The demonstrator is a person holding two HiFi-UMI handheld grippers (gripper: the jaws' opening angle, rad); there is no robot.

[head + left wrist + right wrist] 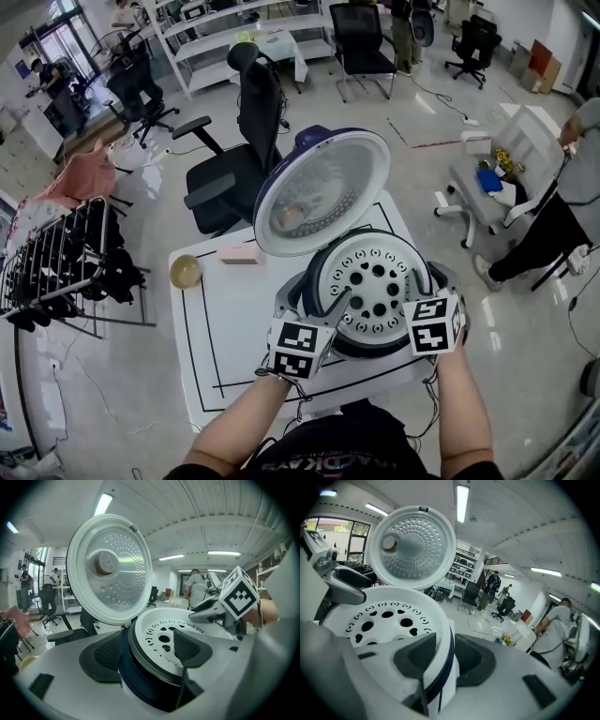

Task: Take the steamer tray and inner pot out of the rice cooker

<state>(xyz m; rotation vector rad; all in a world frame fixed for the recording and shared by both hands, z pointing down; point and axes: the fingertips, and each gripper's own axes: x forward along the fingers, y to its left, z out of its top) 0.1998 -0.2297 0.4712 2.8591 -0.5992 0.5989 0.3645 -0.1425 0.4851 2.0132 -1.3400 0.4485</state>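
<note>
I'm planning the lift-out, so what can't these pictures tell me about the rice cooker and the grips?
Hidden in every view: the inner pot, under the steamer tray.
Unclear in both gripper views: whether the left gripper and right gripper, jaws astride the cooker rim, press on it.

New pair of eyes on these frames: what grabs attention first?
The rice cooker at the near edge of the table, its round lid flipped up and showing its dimpled underside. Below the lid, the white steamer tray, full of holes, sits in the cooker's mouth. The left gripper and right gripper flank it, each with jaws straddling the rim, one inside, one outside.
</note>
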